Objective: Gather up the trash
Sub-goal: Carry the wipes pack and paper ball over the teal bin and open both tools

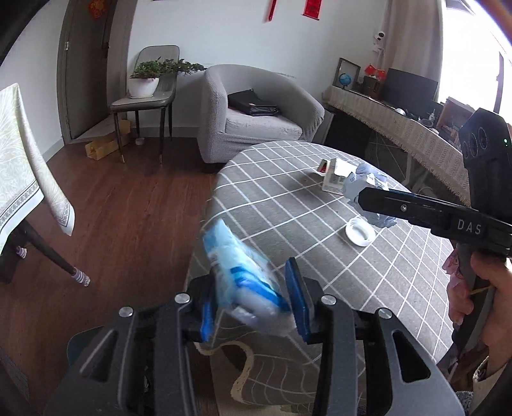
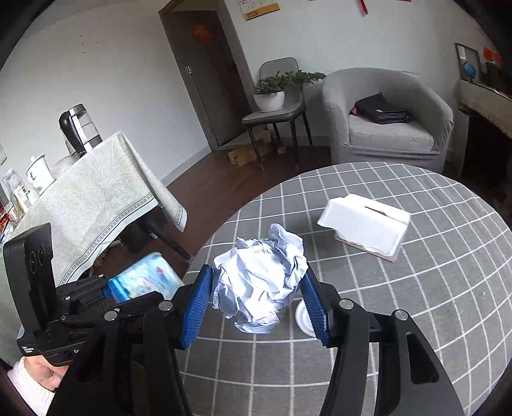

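Grey checked tablecloth (image 2: 400,304), wooden floor (image 1: 121,204) beside.

Setting: a lived-in home, living/dining room. Evidence: round tabletop (image 2: 416,288) under a grey checked cloth; grey upholstered armchair (image 2: 384,121) with a black handbag (image 2: 380,112) on the seat; dining chair (image 2: 278,108) carrying a potted plant (image 2: 272,92) in a white pot. Dark wood-plank floor (image 1: 128,208), grey interior door (image 2: 201,80) with a red ornament. Red hangings (image 1: 312,8) and a calendar (image 2: 259,8) on white walls. Second table with pale patterned cloth (image 2: 92,198) holding an electric kettle (image 2: 80,128) and a mug (image 2: 38,174). Long sideboard (image 1: 384,115) with fringed runner, monitor (image 1: 409,89), small globe (image 1: 345,78), framed picture (image 1: 347,68). Cardboard box (image 1: 102,147) on the floor by the door.
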Demonstrator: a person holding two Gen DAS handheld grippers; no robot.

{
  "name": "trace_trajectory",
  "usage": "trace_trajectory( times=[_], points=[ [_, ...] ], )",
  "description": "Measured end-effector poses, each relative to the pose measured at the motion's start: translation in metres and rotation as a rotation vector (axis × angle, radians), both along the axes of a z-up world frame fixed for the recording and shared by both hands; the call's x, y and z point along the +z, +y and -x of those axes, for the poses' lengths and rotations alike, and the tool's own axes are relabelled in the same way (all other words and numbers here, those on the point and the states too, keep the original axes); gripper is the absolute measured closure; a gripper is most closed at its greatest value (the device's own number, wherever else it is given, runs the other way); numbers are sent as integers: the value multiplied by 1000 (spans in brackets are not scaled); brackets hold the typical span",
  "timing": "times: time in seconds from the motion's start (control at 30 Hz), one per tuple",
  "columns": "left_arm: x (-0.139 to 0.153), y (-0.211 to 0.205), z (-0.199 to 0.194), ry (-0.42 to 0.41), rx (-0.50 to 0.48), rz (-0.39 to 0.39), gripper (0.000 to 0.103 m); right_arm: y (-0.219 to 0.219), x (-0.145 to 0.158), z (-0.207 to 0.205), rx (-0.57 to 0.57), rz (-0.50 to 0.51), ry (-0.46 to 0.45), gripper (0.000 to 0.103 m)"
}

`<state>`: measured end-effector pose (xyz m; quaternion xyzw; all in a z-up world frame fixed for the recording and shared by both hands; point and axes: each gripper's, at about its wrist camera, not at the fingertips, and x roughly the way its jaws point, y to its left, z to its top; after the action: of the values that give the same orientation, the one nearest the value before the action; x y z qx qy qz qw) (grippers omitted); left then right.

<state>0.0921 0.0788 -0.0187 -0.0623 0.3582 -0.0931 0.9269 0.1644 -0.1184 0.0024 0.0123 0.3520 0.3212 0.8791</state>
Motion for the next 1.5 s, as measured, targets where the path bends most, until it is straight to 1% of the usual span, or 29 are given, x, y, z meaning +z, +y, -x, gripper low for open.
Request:
trace_trajectory(
  times=[0.13,0.2,0.23,0.27,0.33,0.47,0.6,0.8,0.93,1.0,1.03,1.07,1.1,1.2,1.27,1.4,1.47,1.5],
  points=[
    [-8,27,7,18,44,-10,65,32,0,8,46,7,-7,47],
    [-13,38,11,30,56,-20,69,48,-1,12,72,16,-9,47],
    [-16,43,11,40,60,-25,73,55,-2,14,83,20,-11,47],
    [-20,47,11,56,60,-30,85,60,-2,15,90,23,-13,47],
    [-26,51,13,70,52,-34,103,72,-2,15,104,22,-11,47],
    [-32,62,20,92,63,-78,103,92,-4,15,138,31,-7,47],
    [-40,90,26,137,119,-74,103,112,-8,16,173,38,2,47],
    [-66,131,31,266,212,-91,103,148,-15,23,239,50,17,47],
    [-83,157,37,346,252,-92,103,174,-23,28,288,59,41,47],
    [-88,170,41,373,271,-90,103,188,-29,30,311,71,62,47],
    [-89,176,42,385,279,-89,102,194,-33,31,323,77,72,47],
    [-92,181,45,397,288,-85,98,202,-37,33,335,86,82,47],
    [-95,188,49,404,299,-78,96,210,-43,35,348,99,93,47],
    [-98,204,58,416,322,-66,92,232,-60,40,381,140,125,47],
    [-98,211,61,414,331,-65,72,247,-75,45,403,175,152,47],
    [-93,222,67,394,360,-82,60,271,-100,51,431,248,196,46],
    [-88,230,70,380,379,-78,53,279,-113,53,438,276,218,46],
    [-86,234,71,371,392,-77,48,283,-119,54,444,288,229,46]
  ],
)
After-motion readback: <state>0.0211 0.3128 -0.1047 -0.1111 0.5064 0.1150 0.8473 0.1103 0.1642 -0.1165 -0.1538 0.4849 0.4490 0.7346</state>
